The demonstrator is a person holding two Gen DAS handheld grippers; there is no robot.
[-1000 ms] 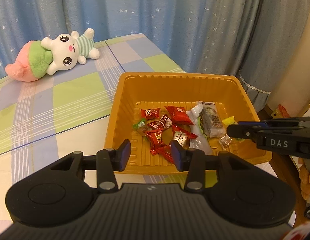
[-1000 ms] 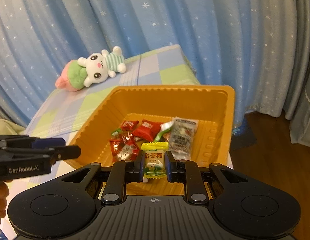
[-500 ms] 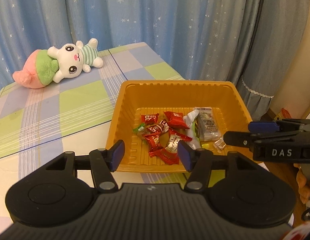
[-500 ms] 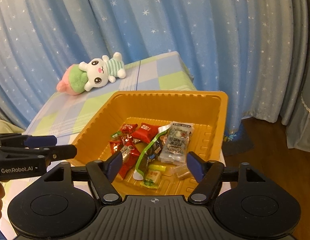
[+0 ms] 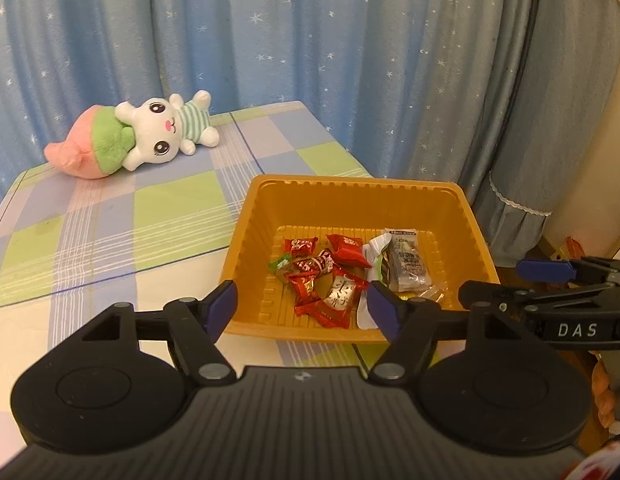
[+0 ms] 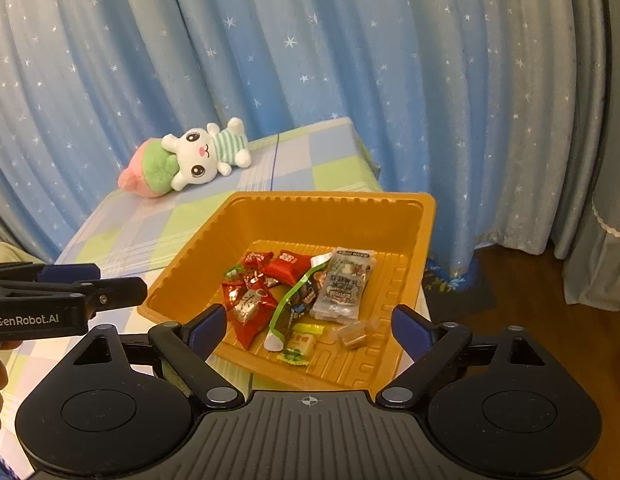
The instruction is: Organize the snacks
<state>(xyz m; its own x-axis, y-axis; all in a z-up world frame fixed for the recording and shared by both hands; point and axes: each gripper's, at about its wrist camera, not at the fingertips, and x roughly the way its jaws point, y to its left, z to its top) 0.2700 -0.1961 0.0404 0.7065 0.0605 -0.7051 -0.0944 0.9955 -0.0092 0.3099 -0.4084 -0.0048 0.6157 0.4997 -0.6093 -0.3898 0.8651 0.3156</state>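
Note:
An orange plastic tray (image 5: 350, 196) (image 6: 330, 208) sits at the table's right edge and holds several wrapped snacks: red candies (image 5: 310, 280) (image 6: 250, 304), a grey packet (image 5: 408, 262) (image 6: 344, 284) and a yellow-green candy (image 6: 302, 340). My left gripper (image 5: 302, 306) is open and empty, held above the tray's near edge. My right gripper (image 6: 306, 326) is wide open and empty, above the tray's near side. Each gripper shows from the side in the other's view, the right one (image 5: 550, 292) and the left one (image 6: 70, 292).
A plush bunny with a pink and green body (image 5: 142, 140) (image 6: 190, 158) lies at the table's far side. The checked tablecloth (image 5: 110, 220) covers the table. Blue star curtains (image 5: 270, 40) hang behind. Wooden floor (image 6: 510, 320) lies to the right of the table.
My right gripper opened and let the yellow-green candy drop into the tray. Both grippers pulled back and up from the tray, and the left one opened wider.

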